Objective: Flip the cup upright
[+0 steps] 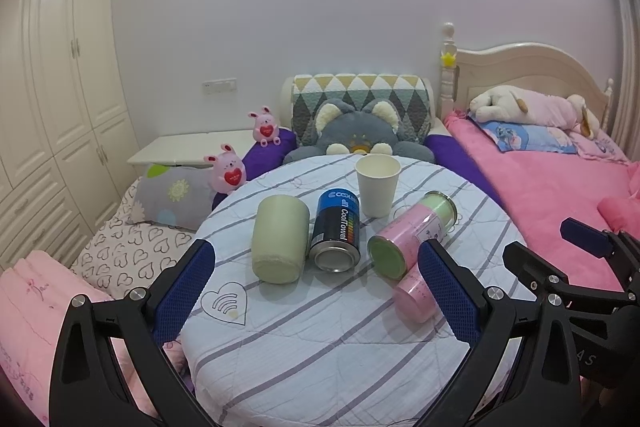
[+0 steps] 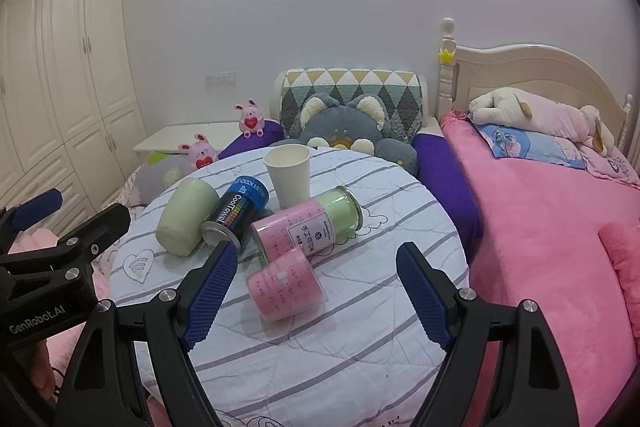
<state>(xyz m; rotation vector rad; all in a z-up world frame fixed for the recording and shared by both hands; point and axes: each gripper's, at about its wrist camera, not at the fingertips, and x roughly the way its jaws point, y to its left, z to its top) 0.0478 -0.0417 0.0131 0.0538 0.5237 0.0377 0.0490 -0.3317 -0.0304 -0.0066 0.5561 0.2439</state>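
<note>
One paper cup (image 1: 377, 184) stands upright at the desk's (image 1: 320, 347) 12 o'clock; both grippers, left gripper (image 1: 316, 291) and right gripper (image 2: 316, 291), hang spread and empty, so the task looks finished.

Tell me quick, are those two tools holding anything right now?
Left tool: open, holding nothing, above the striped table.
Right tool: open, holding nothing; the pink cup lies between its fingers, ungripped.

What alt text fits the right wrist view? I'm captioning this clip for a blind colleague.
Open right gripper hovers over a round table with a striped cloth, empty, a pink cup lying on its side between its fingers. Behind lie a pink-and-green can, a blue can and a pale green cup; a white paper cup stands upright.
</note>
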